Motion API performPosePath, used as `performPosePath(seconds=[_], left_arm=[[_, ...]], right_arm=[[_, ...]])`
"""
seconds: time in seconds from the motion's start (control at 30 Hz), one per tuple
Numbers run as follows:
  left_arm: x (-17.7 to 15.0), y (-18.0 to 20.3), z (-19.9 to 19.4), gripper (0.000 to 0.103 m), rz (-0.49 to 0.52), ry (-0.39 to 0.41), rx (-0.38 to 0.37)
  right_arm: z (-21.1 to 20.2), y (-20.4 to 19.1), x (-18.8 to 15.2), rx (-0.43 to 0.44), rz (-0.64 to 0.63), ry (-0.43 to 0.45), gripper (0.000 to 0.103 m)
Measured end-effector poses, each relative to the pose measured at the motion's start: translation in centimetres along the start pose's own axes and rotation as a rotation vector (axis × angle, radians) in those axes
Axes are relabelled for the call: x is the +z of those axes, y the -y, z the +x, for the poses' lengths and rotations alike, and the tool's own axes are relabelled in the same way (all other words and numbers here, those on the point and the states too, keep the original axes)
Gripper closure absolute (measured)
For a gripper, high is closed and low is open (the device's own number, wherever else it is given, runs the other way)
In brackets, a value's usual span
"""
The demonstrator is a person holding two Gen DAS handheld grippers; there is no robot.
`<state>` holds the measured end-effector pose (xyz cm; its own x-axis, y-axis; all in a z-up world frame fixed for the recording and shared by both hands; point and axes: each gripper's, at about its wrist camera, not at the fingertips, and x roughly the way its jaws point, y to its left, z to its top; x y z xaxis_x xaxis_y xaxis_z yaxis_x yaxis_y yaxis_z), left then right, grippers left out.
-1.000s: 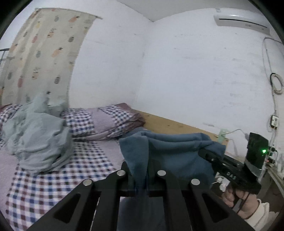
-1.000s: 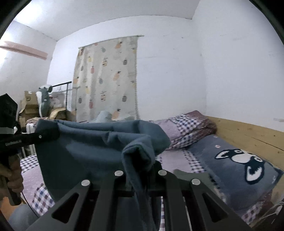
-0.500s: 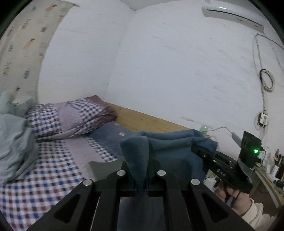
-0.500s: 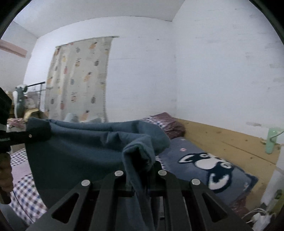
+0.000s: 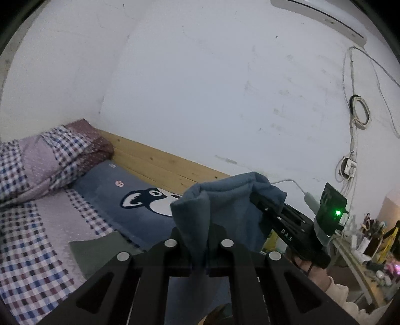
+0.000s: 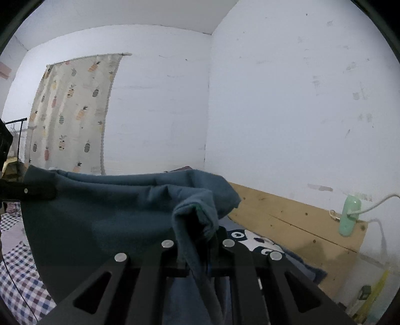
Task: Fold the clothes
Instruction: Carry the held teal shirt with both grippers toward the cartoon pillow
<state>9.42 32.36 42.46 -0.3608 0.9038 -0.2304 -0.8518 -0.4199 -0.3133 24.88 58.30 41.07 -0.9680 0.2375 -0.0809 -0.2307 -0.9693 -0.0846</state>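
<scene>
1. Garment first: a dark teal-blue cloth [image 6: 112, 215] is held up in the air above the bed, stretched between both tools; its top edge sags a bit in the middle.
2. The left hand-held gripper [image 5: 198, 240] is clamped tight on one bunched corner of the cloth; fabric pokes up between its black fingers [image 5: 172, 247]; the rest hangs down below.
3. The right hand-held gripper [image 6: 197, 237] is pinched shut on the other corner, with a fold flopping over its tips; in the left wrist view you can see that same tool from the side, a green light on its body, a hand [image 5: 307, 266] in a pale sleeve around the handle.
4. Below is the bed [image 5: 32, 240] with a checked sheet; a blue blanket with a cartoon animal face [image 5: 150, 202] lies along the wooden side board [image 6: 295, 220]; a checked quilt [image 5: 42, 160] is piled at the far end.
5. Further out: white walls; a pineapple-print curtain [image 6: 72, 112]; an air conditioner [image 5: 322, 17] up high; cables on the wall.
</scene>
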Motion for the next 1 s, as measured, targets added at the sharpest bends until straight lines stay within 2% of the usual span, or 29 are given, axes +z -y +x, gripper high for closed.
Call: performPosePath(seconds=[0.17,0.4,0.57,0.77,1.0], left_arm=[[0.9,-2.6,2.3,0.099,-0.073,-0.025,-0.006],[0.6,-6.2,3.8,0.099,-0.112,-0.039,0.032],[1.1,-7.2,4.1,0.099,-0.100,-0.036,0.045],[1.2,-9.3,5.4,0.099,-0.100,-0.054,0.097],[-0.2,-17.7,10.0,0.099,-0.200,-0.096,0.211]], right_arm=[[2.9,0.4,0.0,0.002,0.001,-0.006,0.096],[6.9,0.3,-1.3,0.037,0.022,-0.007,0.096],[9.8,-0.1,-1.6,0.057,0.021,-0.004,0.096],[13.5,-0.6,-2.0,0.076,0.004,-0.026,0.096],[22.6,-2.6,-4.0,0.133,-0.011,-0.142,0.096]])
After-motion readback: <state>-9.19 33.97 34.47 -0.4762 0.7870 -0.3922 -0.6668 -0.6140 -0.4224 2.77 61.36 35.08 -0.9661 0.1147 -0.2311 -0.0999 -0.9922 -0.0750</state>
